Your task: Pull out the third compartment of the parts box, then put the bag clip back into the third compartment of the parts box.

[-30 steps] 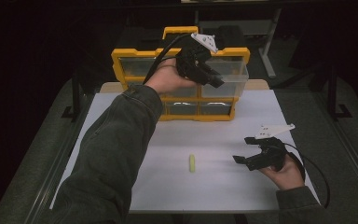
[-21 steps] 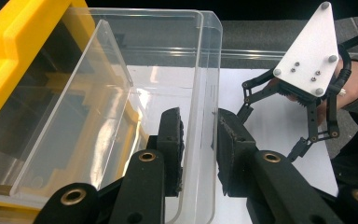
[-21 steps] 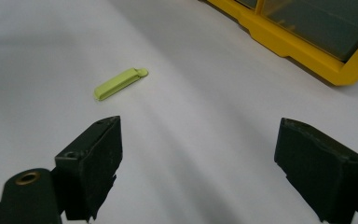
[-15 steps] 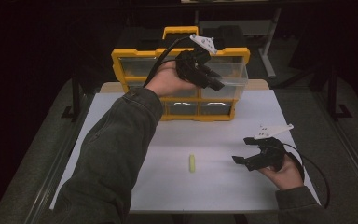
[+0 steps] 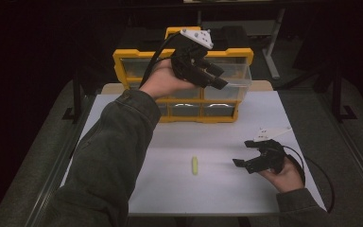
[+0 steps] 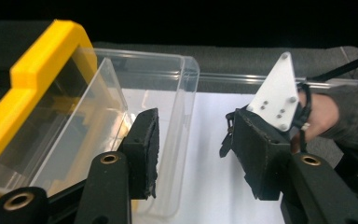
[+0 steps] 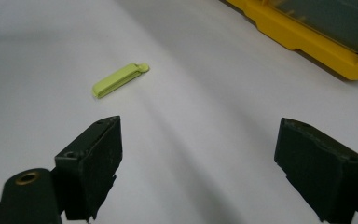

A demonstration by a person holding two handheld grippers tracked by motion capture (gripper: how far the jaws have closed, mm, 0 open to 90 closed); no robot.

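High view: white table [image 5: 217, 189] w/ yellow drawer cabinet [image 5: 123, 59] at the far edge; its clear drawer [image 5: 236, 78], top right, is pulled out. Left gripper [image 5: 217, 78] is at that drawer; its jaws have just been opening, now about half apart, nothing clamped, drawer wall beside one pad. Right gripper [image 5: 246, 158] rests low on the table, jaws wide, empty. Small green clip [image 5: 194, 165] lies mid-table, just left of it.

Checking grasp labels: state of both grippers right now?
Left gripper: jaws just opening, apart, holding nothing, beside the clear drawer.
Right gripper: open, empty, near the green clip.
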